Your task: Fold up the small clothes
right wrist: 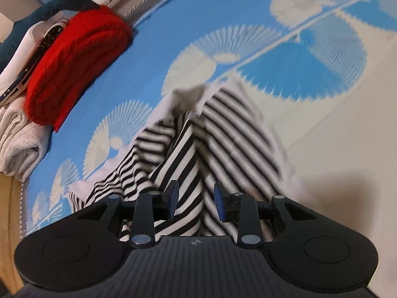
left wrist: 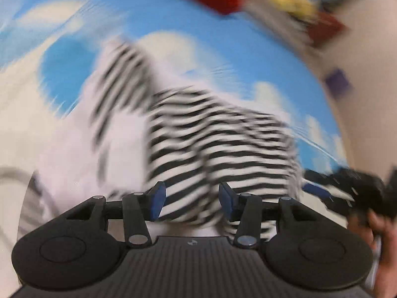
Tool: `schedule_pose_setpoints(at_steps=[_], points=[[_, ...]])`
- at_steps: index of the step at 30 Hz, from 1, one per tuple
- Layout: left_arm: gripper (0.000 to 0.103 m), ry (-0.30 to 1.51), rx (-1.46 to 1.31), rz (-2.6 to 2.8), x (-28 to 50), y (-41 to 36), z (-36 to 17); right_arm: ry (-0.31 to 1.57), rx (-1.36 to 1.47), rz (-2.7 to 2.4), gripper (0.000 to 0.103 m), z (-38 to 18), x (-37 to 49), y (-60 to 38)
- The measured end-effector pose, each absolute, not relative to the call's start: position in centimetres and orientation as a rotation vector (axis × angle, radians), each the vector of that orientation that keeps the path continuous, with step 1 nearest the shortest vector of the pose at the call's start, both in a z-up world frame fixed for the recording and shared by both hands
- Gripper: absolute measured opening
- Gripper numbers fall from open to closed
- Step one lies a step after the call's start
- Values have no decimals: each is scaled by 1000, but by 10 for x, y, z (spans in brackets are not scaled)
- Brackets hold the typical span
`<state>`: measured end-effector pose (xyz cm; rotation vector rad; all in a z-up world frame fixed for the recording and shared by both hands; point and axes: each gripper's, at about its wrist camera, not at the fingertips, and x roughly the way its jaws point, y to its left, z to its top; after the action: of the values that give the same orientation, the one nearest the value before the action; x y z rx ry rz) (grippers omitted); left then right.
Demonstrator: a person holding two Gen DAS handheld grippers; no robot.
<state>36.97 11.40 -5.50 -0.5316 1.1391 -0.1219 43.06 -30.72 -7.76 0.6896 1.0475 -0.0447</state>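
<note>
Blue bedding (right wrist: 153, 49) with pale fan shapes covers the surface below both grippers. Ahead of the left gripper (left wrist: 192, 197), whose jaws stand apart and empty, the striped garment (left wrist: 223, 149) lies bunched, blurred. The right gripper (right wrist: 196, 198) has its jaws part open with a fold of that garment (right wrist: 188, 154) running between them, pads not pressing. Far left of it sits a red knit (right wrist: 74, 67).

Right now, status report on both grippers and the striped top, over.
Left gripper open, right gripper open, both over striped top. Top bunched on blue cloth, unfolded. Red knit stacked aside, clear.
</note>
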Motion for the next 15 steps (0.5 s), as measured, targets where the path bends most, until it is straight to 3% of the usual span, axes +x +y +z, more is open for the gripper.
schedule_pose_setpoints(at_steps=[5, 12, 14, 15], points=[[54, 1284, -692, 12, 371, 123, -85, 1082, 691, -44, 32, -91, 442, -291], [52, 1269, -675, 9, 376, 112, -83, 1097, 710, -53, 34, -111, 458, -279], [30, 1257, -630, 17, 378, 109, -80, 1093, 712, -40, 25, -113, 460, -275], [24, 1239, -624, 21, 378, 110, -76, 1080, 711, -28, 7, -113, 460, -274]])
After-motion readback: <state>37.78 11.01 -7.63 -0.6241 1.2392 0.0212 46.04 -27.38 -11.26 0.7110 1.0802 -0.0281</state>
